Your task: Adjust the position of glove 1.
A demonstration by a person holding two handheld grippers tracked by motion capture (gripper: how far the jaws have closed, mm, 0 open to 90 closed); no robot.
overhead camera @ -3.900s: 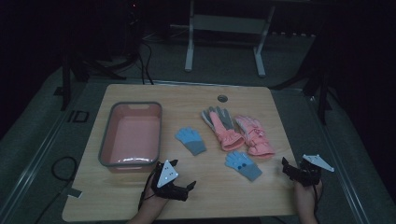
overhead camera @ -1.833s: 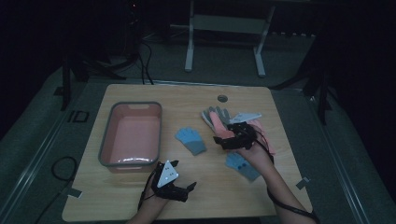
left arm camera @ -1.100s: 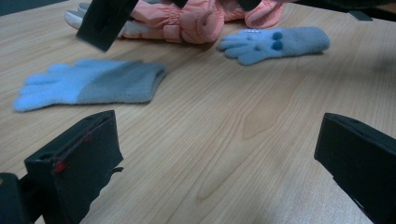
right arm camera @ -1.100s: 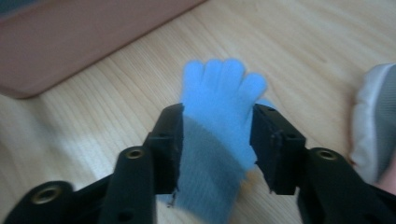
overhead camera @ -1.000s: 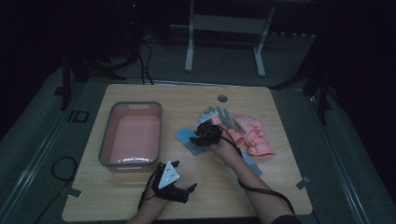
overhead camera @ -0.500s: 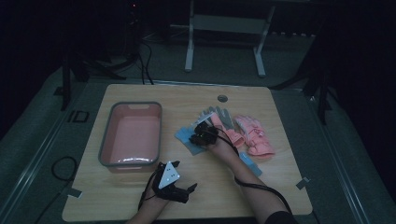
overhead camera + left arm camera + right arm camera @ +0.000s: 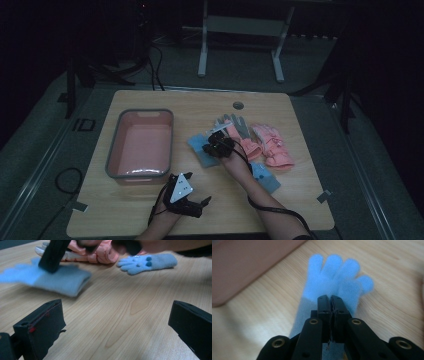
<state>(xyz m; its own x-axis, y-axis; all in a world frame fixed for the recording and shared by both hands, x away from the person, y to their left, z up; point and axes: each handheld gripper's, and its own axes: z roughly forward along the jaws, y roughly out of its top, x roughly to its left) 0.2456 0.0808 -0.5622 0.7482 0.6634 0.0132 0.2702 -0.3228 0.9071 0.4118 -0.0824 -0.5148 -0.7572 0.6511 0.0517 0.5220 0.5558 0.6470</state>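
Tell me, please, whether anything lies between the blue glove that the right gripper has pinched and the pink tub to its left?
Nothing visible does. The right gripper is shut on the blue glove, its jaws having just closed, and only bare table lies between that glove and the pink tub. The tub looks empty.

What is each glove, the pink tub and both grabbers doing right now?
Right gripper: jaws just closed, pinching the blue glove.
Blue glove: flat on the table, fingers spread, pinched at its middle.
Second blue glove: lying flat, untouched.
Pink gloves: lying side by side, untouched.
Pink tub: upright, empty.
Left gripper: jaws wide open, holding nothing, low over the table.
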